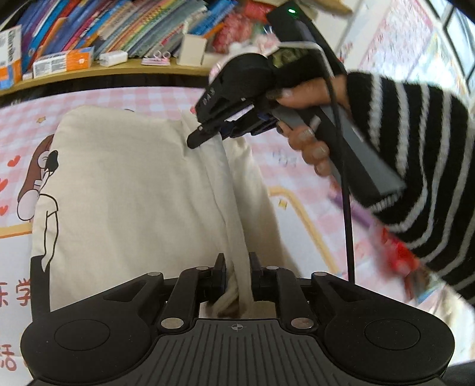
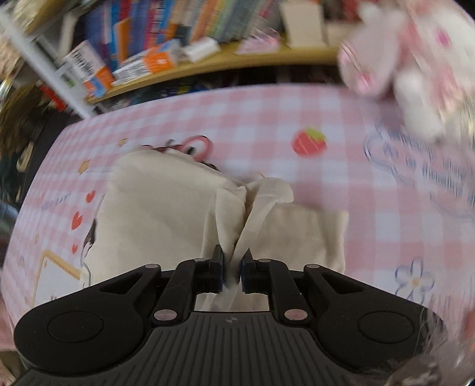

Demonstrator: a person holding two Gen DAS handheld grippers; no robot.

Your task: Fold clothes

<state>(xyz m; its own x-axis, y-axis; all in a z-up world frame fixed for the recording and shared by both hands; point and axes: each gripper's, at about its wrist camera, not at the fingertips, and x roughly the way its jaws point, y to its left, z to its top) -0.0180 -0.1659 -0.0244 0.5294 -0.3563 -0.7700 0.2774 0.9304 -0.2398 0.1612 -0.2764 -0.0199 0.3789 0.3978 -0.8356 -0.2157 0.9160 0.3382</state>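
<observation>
From the left wrist we see our left gripper (image 1: pixel 236 268) clenched on a bunched fold of the cream shirt (image 1: pixel 133 190), which lies on the bench (image 1: pixel 297 166) under a pink checked cloth. Farther along the same fold, the right gripper (image 1: pixel 204 133) pinches the shirt, held by a hand (image 1: pixel 308 124) in a striped sleeve (image 1: pixel 415 142). Books (image 1: pixel 118 26) line a shelf behind.

From the right wrist, blurred, we see our right gripper (image 2: pixel 233 268) grasping a gathered ridge of the shirt (image 2: pixel 166 213), the rest spread on the cloth beside a printed strawberry (image 2: pixel 308 142).
</observation>
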